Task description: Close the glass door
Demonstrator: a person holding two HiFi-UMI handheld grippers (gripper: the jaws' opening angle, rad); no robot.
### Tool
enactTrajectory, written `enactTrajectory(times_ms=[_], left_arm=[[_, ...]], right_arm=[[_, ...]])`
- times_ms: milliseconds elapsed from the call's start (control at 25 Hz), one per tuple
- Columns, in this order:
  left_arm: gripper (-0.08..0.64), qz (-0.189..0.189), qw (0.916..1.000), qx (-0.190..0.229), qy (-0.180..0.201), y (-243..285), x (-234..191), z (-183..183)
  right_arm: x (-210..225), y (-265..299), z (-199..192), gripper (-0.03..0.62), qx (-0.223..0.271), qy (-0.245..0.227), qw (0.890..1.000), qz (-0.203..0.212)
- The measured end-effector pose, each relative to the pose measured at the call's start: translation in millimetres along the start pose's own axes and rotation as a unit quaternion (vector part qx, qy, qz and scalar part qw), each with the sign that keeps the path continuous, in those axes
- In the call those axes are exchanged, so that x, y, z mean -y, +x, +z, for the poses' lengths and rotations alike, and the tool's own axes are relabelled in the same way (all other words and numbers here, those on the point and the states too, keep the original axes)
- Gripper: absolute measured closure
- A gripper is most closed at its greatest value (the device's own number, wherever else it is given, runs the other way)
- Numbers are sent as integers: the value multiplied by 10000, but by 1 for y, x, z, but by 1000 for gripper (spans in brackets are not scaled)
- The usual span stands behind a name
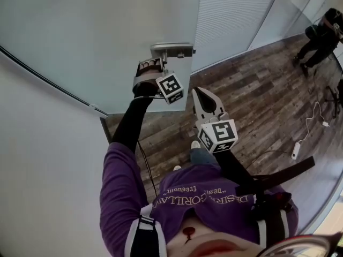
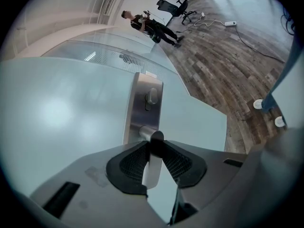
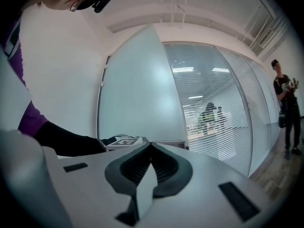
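The left gripper [image 2: 153,147] has its jaws clamped on the handle [image 2: 150,136] of the glass door [image 2: 61,113]. The right gripper [image 3: 150,146] hangs free of the door — jaws together, empty.

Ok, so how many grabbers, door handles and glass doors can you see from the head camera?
Grippers: 2, left gripper and right gripper
Door handles: 1, the door handle
Glass doors: 1, the glass door
Total: 4
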State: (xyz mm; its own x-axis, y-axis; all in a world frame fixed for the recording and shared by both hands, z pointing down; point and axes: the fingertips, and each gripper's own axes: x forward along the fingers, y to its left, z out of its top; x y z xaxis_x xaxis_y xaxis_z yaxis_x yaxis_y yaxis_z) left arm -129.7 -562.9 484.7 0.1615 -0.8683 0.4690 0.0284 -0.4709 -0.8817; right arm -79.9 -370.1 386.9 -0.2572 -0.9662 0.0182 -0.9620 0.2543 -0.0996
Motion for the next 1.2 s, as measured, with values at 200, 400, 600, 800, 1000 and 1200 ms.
enactTrajectory(times_ms=[200, 400, 600, 800, 1000, 1200], left_arm=[[462, 56, 9999, -113, -112, 25, -13, 6], [462, -95, 9990, -354, -260, 53, -32, 13], [462, -53, 9979, -538, -360, 79, -42, 12], [462, -23, 9967, -643, -502, 100, -55, 13], [462, 49, 9961, -659, -576, 108, -61, 16], [462, 14, 9956, -706, -610, 128, -71, 15]], right_arm=[[28, 27, 4, 595, -12, -18, 9998, 189], [58, 56, 15, 595, -43, 31, 9991, 410], [79, 76, 11, 595, -70, 47, 9986, 514], [97, 91, 7, 595, -120, 87, 9980, 622], [103, 93, 0, 595, -148, 157, 9975, 676], [112, 113, -5, 595, -206, 253, 9975, 628]])
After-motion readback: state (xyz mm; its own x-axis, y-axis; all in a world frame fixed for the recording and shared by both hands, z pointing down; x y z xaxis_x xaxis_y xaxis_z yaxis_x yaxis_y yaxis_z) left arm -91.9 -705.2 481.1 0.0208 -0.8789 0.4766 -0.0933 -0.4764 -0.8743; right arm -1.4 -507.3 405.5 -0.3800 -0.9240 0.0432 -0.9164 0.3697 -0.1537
